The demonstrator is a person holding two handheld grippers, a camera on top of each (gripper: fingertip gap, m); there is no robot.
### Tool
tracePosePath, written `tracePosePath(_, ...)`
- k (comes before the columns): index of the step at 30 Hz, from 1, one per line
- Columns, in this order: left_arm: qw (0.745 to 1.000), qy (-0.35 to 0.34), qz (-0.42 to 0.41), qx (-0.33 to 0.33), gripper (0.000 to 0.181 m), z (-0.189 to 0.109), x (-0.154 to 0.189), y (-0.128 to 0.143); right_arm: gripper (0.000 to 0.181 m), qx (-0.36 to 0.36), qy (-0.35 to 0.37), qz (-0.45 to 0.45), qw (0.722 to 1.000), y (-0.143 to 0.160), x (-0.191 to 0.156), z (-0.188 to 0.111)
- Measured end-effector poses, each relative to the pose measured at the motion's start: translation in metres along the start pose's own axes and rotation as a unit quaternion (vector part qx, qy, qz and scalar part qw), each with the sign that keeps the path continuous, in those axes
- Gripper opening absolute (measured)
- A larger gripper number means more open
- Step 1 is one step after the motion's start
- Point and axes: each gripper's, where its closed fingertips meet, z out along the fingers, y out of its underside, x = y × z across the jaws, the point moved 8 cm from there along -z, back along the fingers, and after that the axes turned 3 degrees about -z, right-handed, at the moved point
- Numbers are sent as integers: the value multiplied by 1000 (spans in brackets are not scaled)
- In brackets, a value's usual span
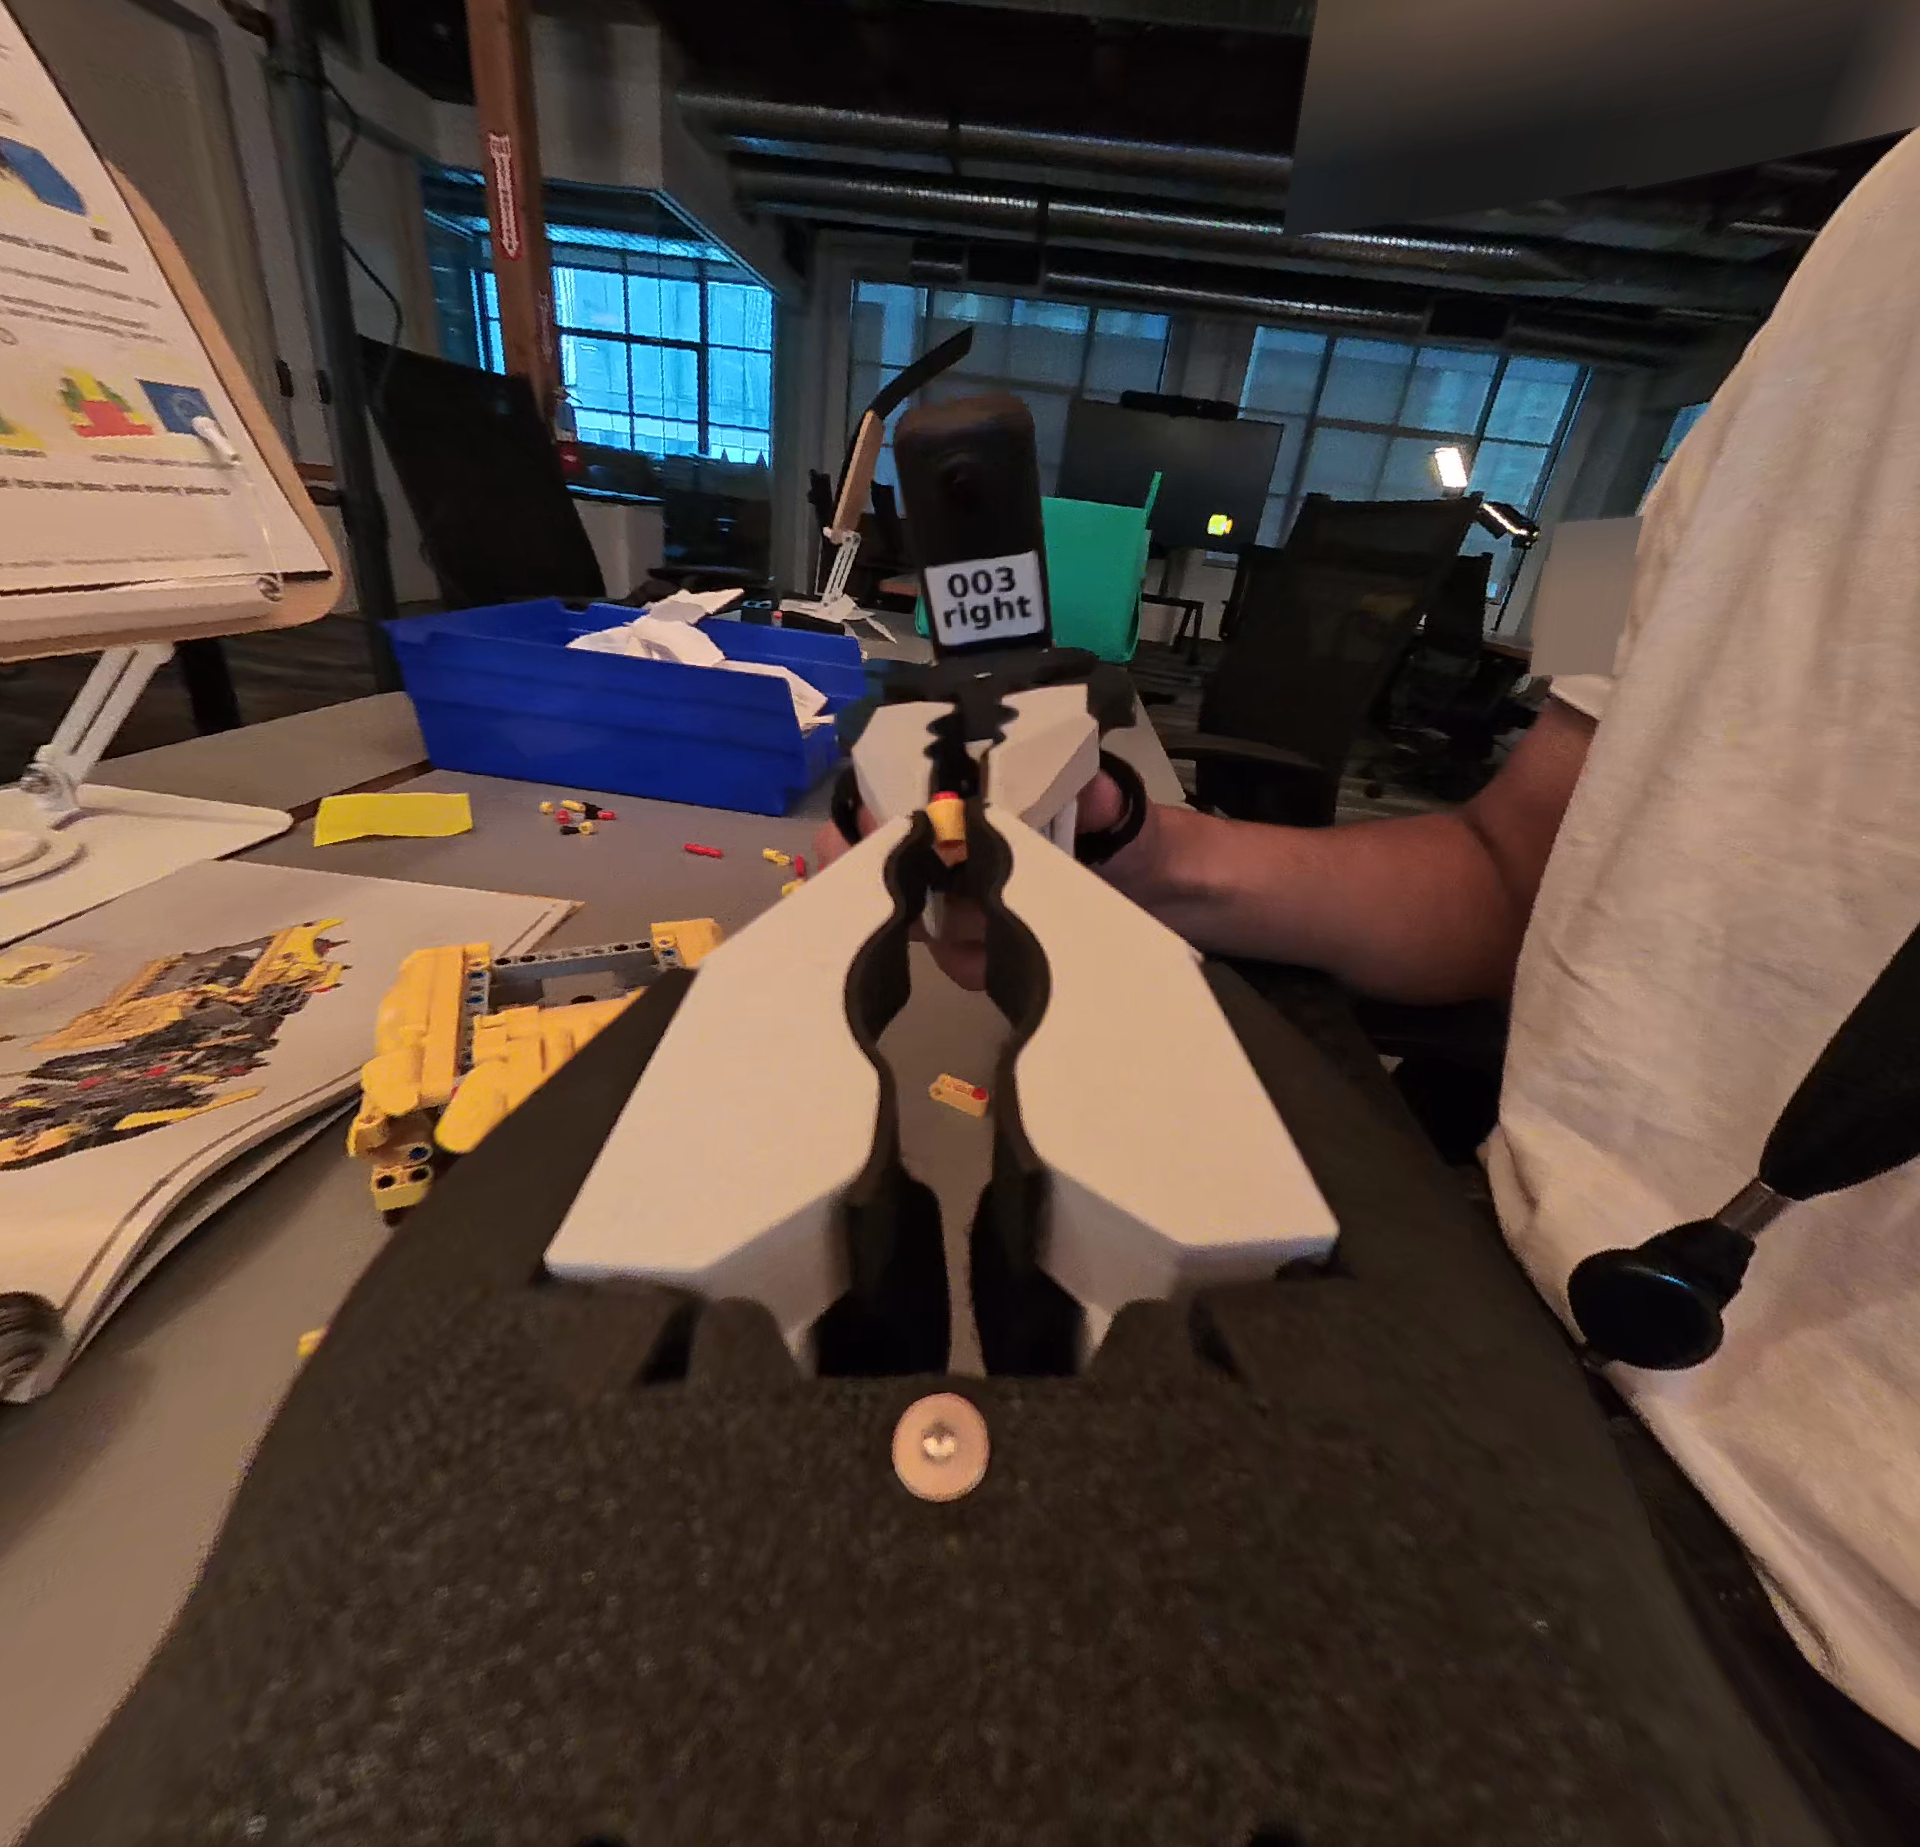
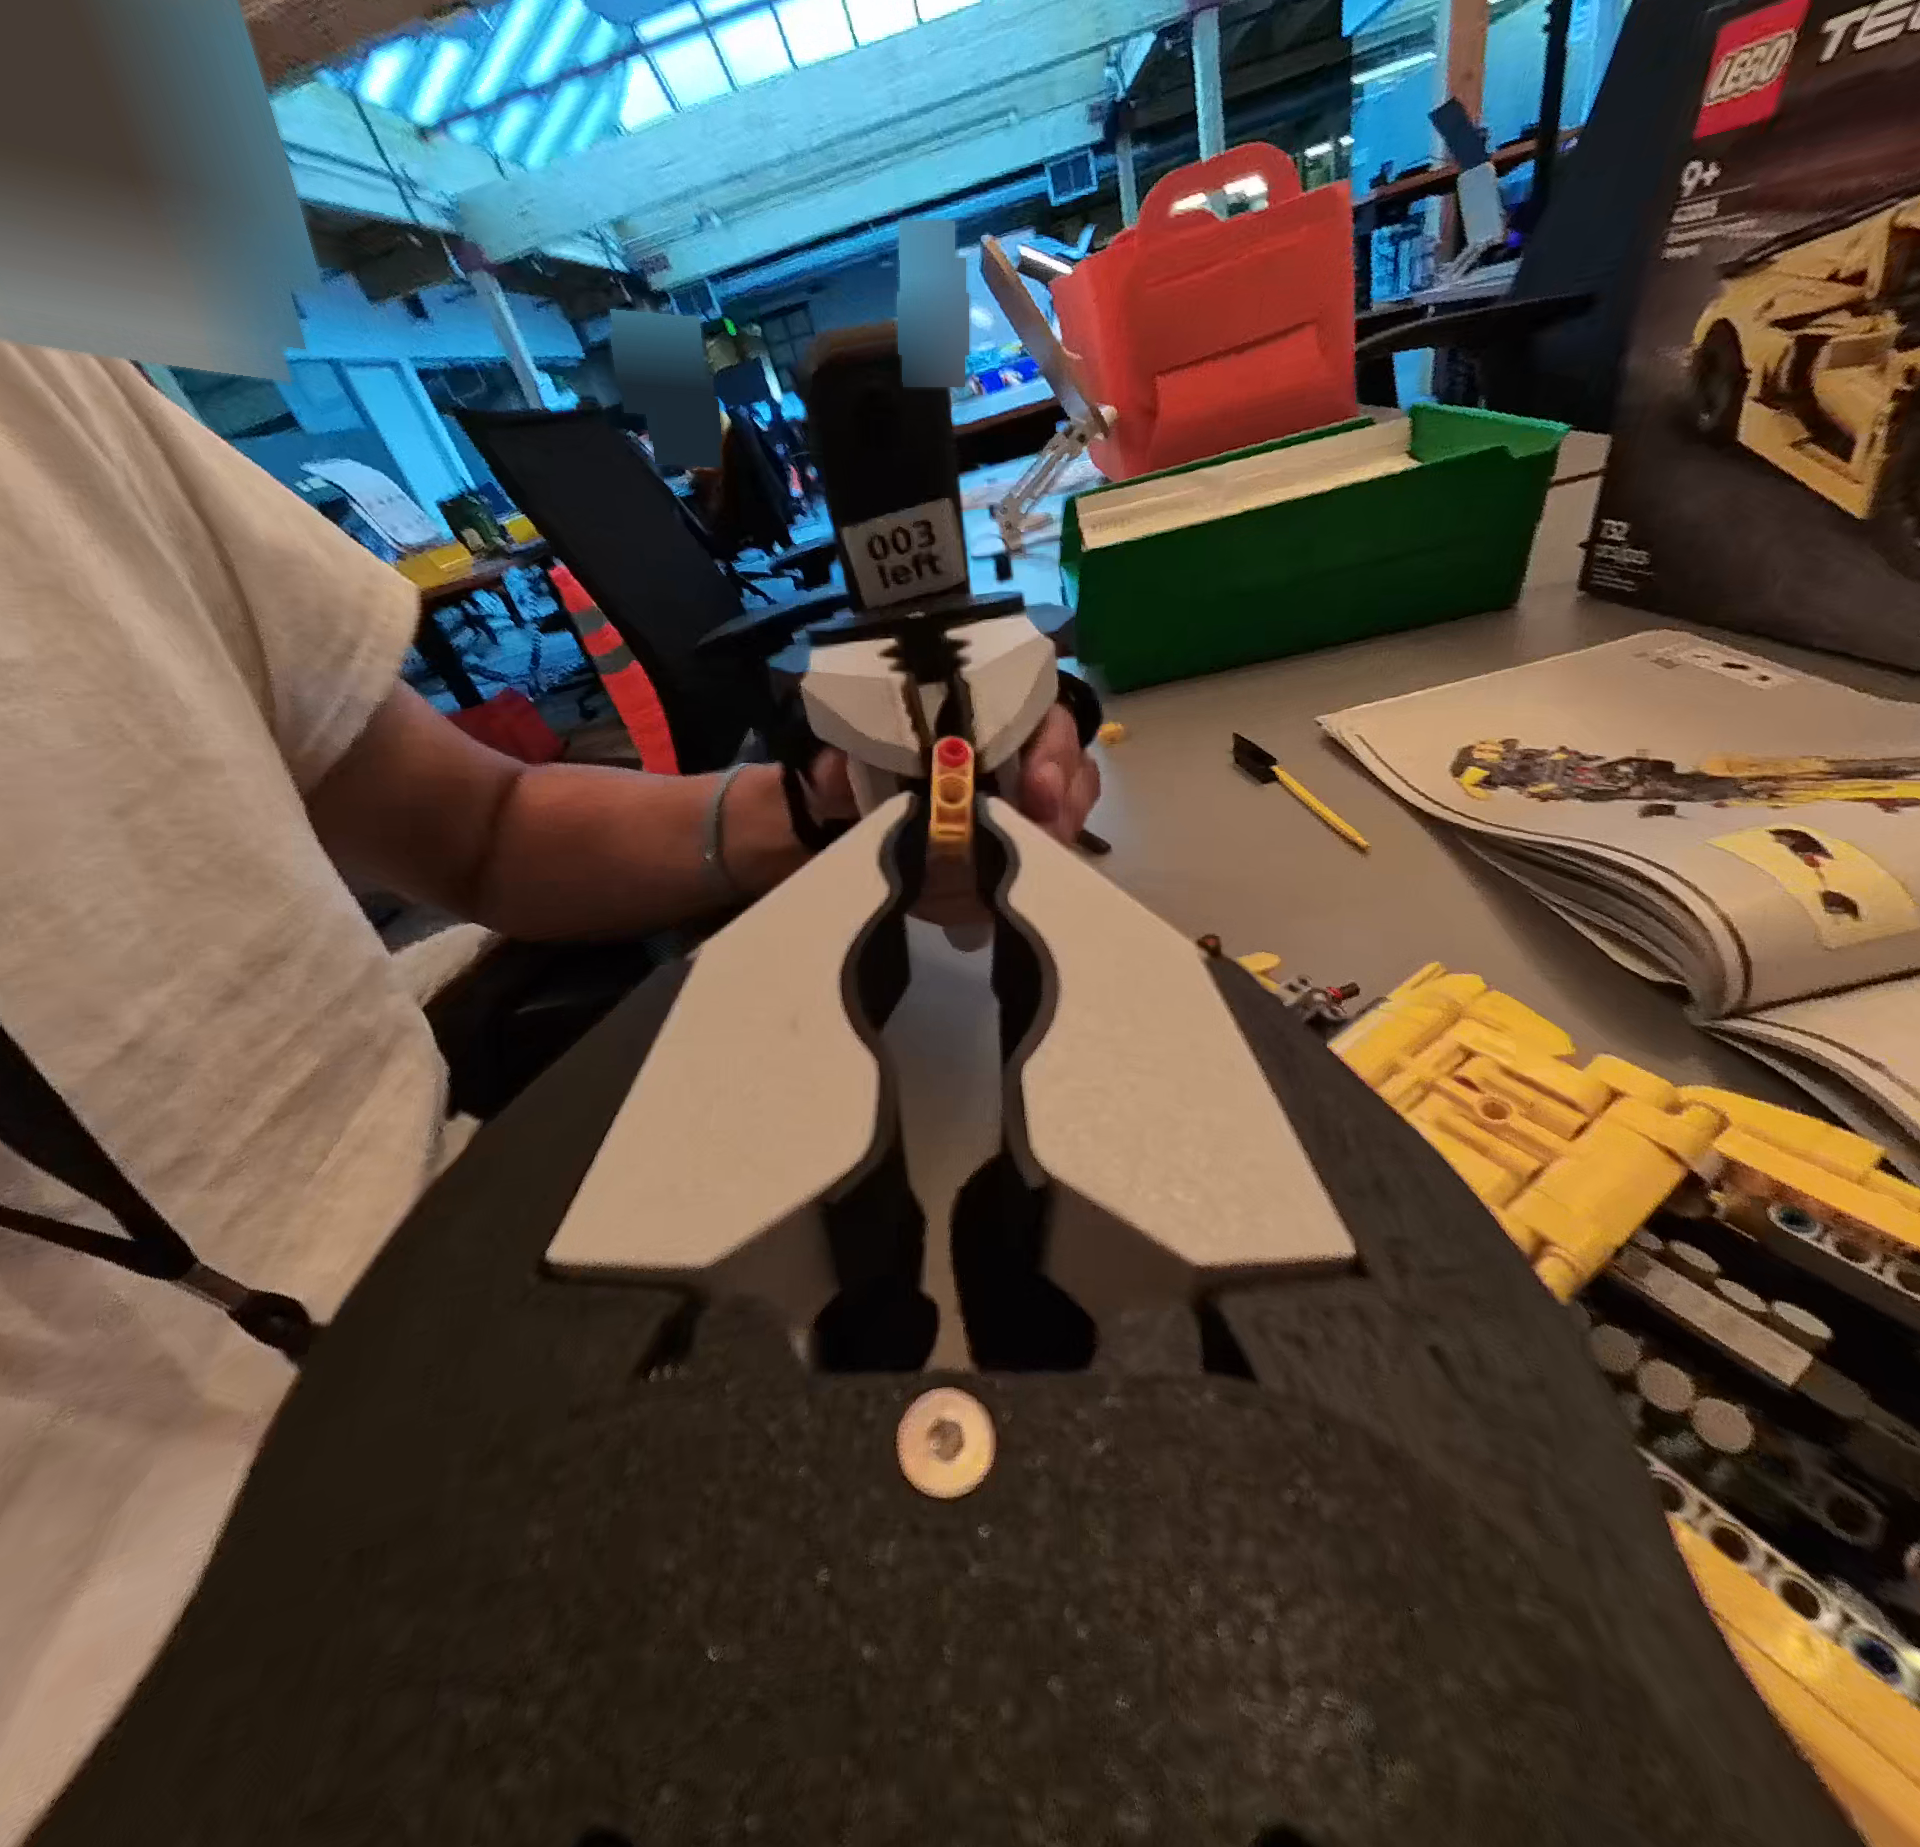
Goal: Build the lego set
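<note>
Left gripper: your left gripper (image 1: 940, 841) is raised over the table (image 1: 623, 862), fingers drawn close at the tips, pinching a small yellow piece (image 1: 948, 826) with a red pin in it.
Right gripper: your right gripper (image 2: 951, 810) faces the left one tip to tip, fingers likewise nearly together on the same yellow piece (image 2: 951, 800); which of the two bears its weight cannot be told.
Piece: held between both grippers in the air, in front of your white shirt (image 1: 1714, 758).
Model: the half-built yellow car (image 1: 488, 1039) lies on the table to your left gripper's left, beside the open instruction booklet (image 1: 187, 1049).
Loose parts: one yellow-and-red piece (image 1: 961, 1094) lies on the table under the left gripper; small red, yellow and black pins (image 1: 577, 818) are scattered near the blue bin (image 1: 623, 717).
Further off: a green bin (image 2: 1309, 550) and the set's box (image 2: 1766, 291) stand behind the booklet (image 2: 1662, 810).
</note>
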Motion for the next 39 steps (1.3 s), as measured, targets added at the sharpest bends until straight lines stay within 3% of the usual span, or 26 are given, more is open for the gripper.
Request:
tracePosePath(2,1000,-10,-2,-4,7,1,-2,1,7,-11,27,-34,999,-1,0,-1)
tracePosePath(4,998,-52,-18,-14,7,1,-12,5,7,-35,108,-106,988,-1,3,-3)
tracePosePath(6,993,-86,-64,-38,25,1,-24,12,7,-81,218,-213,949,2,5,-3)
tracePosePath(9,987,-61,-145,-21,28,3,-29,12,7,-120,310,-333,882,5,-3,5)
tracePosePath(13,985,-46,-166,-7,19,5,-30,10,7,-130,352,-425,824,4,-15,15)
tracePosePath(21,982,-22,-185,6,10,4,-28,8,7,-152,352,-508,771,13,-23,25)
tracePosePath(24,984,-35,-176,-9,9,3,-29,10,7,-154,344,-478,793,15,-18,25)
tracePosePath(29,991,-57,-113,-32,9,1,-24,10,14,-109,281,-331,894,13,-10,14)
tracePosePath(31,994,-47,-96,-31,9,1,-20,8,14,-95,223,-258,935,13,-8,10)
tracePosePath(33,996,-27,-77,-29,9,1,-14,7,30,-100,164,-175,966,18,-3,8)
tracePosePath(36,998,-13,-37,-47,10,6,-5,11,19,-112,51,-106,987,24,-9,6)
tracePosePath(39,997,-15,10,-72,9,9,1,16,9,-106,14,-98,989,24,-12,-1)
